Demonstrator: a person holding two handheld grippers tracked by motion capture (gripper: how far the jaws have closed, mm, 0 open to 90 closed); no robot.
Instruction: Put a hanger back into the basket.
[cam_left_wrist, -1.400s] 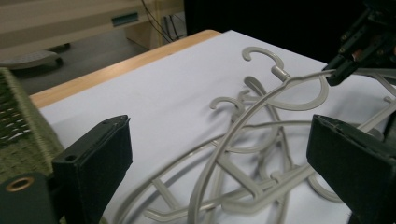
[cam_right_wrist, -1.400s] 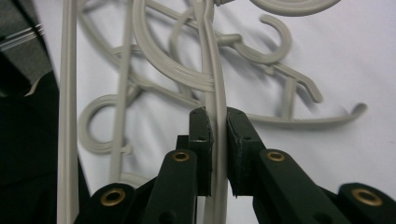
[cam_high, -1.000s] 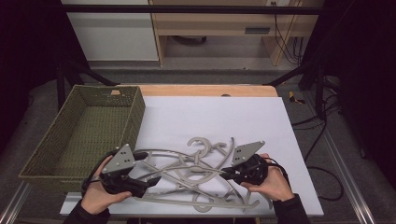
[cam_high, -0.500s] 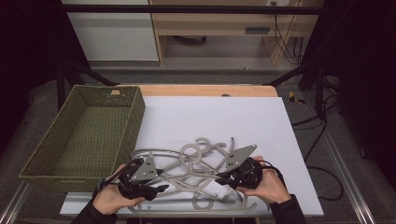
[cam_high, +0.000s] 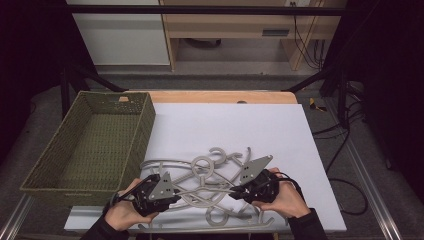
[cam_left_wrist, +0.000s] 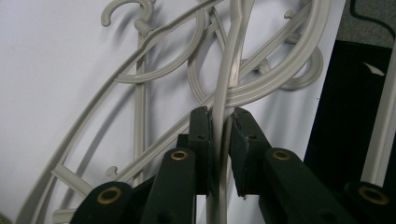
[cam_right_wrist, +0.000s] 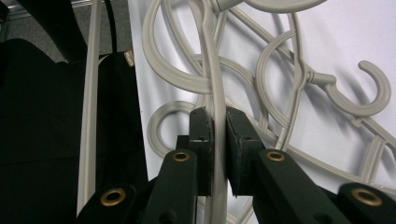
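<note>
A tangle of grey plastic hangers (cam_high: 210, 187) lies on the white tabletop (cam_high: 260, 125) in the lower middle of the high view, with a green woven basket (cam_high: 95, 145) at the left of the frame, just beside the pile. Both hands sit at the bottom edge, one at each end of the pile.

The left tongs (cam_left_wrist: 219, 121) have just been closing, and in the left gripper view their pads now pinch a thin hanger bar (cam_left_wrist: 224, 79) that runs straight up the frame between them. The right tongs (cam_right_wrist: 215, 121) are likewise clamped on a bar (cam_right_wrist: 211, 70) in the right gripper view, which rises from between the jaws toward the top of the frame.

In the high view the left tongs (cam_high: 167, 192) and right tongs (cam_high: 240, 190) face each other across the pile, so the gripped hanger's long axis seems to run left to right between them. I cannot tell for certain whether both grip the same hanger. The basket lies up and left of the pile, nearer the left hand, so a carry there would probably be led by that side.
</note>
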